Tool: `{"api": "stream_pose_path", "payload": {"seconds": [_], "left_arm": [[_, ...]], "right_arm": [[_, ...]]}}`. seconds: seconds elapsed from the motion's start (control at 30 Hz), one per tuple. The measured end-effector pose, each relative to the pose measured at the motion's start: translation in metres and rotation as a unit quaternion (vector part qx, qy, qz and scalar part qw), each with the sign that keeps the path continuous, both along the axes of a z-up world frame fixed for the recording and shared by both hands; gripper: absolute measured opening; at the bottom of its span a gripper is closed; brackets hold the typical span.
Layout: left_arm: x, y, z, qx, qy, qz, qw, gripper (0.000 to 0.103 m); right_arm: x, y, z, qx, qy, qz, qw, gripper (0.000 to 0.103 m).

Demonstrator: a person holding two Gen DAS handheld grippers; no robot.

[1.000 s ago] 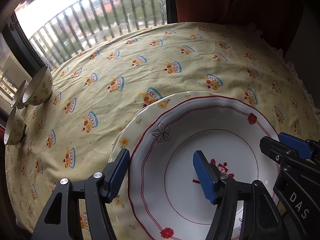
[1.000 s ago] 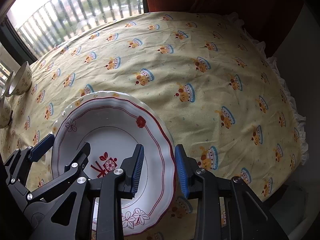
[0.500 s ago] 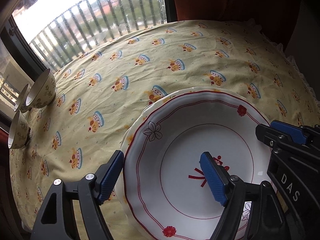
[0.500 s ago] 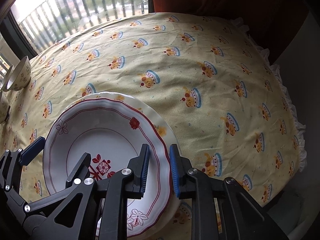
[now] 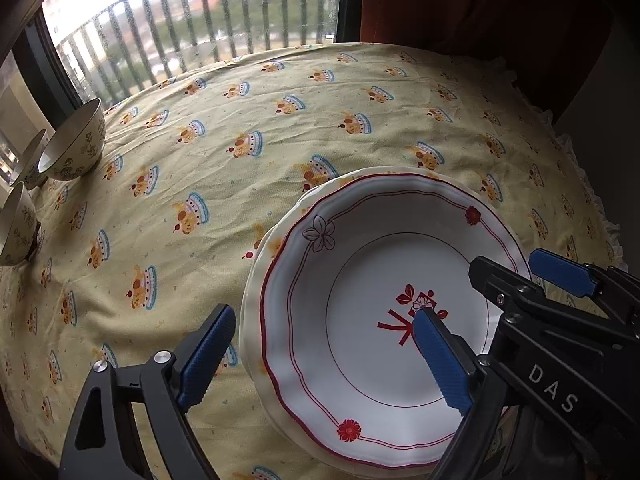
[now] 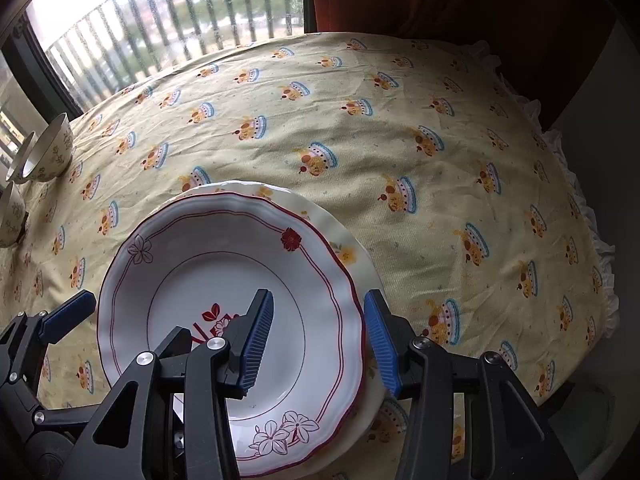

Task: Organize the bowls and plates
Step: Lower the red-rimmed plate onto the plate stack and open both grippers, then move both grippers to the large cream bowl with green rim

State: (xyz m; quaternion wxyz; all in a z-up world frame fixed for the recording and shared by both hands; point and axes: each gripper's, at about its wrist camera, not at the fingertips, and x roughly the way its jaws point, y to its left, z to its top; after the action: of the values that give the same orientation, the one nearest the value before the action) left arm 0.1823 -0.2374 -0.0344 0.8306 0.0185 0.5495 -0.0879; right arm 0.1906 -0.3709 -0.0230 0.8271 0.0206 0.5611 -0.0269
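A white plate with a red rim (image 5: 384, 264) (image 6: 208, 264) lies on a larger cream plate with yellow flowers (image 5: 251, 300) (image 6: 348, 252), low on the yellow tablecloth. My left gripper (image 5: 324, 360) straddles the plate's left rim. Its jaws are opening and neither pad touches the plate. My right gripper (image 6: 320, 340) straddles the right rim. Its jaws are also opening, and the pads stand clear of the rim. A blue finger (image 5: 560, 276) of the right gripper shows in the left wrist view, and one finger (image 6: 66, 316) of the left gripper shows in the right wrist view.
Three small patterned bowls stand at the table's far left by the window: one (image 5: 76, 148) (image 6: 44, 152), a second (image 5: 16, 228) (image 6: 10, 216), a third (image 5: 28, 160) partly hidden. The cloth's frilled edge (image 6: 580, 220) drops off at right. A railed window and a red curtain lie behind.
The right gripper, pinched on the plate's right rim half a second ago, has let go and spread. The left gripper has spread wider and drawn back left off the plate.
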Motion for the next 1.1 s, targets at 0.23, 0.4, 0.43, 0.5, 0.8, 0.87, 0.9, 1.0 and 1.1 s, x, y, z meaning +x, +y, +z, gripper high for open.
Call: {"api": "stream_pose_path", "payload": {"seconds": [0.23, 0.4, 0.43, 0.5, 0.8, 0.87, 0.9, 1.0, 1.1], "left_arm": [[-0.009, 0.018, 0.016, -0.009, -0.010, 0.019, 0.9997, 0.092], [-0.012, 0.027, 0.034, 0.007, -0.037, 0.041, 0.9984, 0.092], [-0.012, 0.029, 0.037, 0.011, -0.040, 0.050, 0.9979, 0.092], [-0.012, 0.036, 0.042, 0.008, -0.046, 0.066, 0.9967, 0.092], [-0.017, 0.074, 0.048, 0.037, -0.060, 0.146, 0.9868, 0.090], [-0.017, 0.085, 0.050, 0.040, -0.063, 0.155, 0.9852, 0.089], [-0.017, 0.091, 0.050, 0.042, -0.066, 0.158, 0.9845, 0.089], [-0.016, 0.114, 0.047, 0.042, -0.065, 0.165, 0.9833, 0.088], [-0.015, 0.141, 0.042, 0.034, -0.062, 0.166, 0.9836, 0.087]], "right_arm": [[-0.009, 0.018, 0.017, 0.018, -0.017, 0.012, 1.000, 0.071], [-0.005, 0.031, 0.035, 0.024, -0.024, 0.031, 0.999, 0.071], [-0.004, 0.034, 0.038, 0.024, -0.028, 0.039, 0.999, 0.072], [-0.003, 0.041, 0.045, 0.025, -0.044, 0.052, 0.997, 0.072], [0.006, 0.084, 0.053, 0.031, -0.057, 0.109, 0.992, 0.072], [0.008, 0.097, 0.054, 0.034, -0.055, 0.118, 0.991, 0.072], [0.009, 0.104, 0.054, 0.036, -0.058, 0.122, 0.990, 0.072], [0.012, 0.127, 0.052, 0.036, -0.055, 0.132, 0.989, 0.072], [0.012, 0.155, 0.050, 0.026, -0.055, 0.134, 0.989, 0.072]]}}
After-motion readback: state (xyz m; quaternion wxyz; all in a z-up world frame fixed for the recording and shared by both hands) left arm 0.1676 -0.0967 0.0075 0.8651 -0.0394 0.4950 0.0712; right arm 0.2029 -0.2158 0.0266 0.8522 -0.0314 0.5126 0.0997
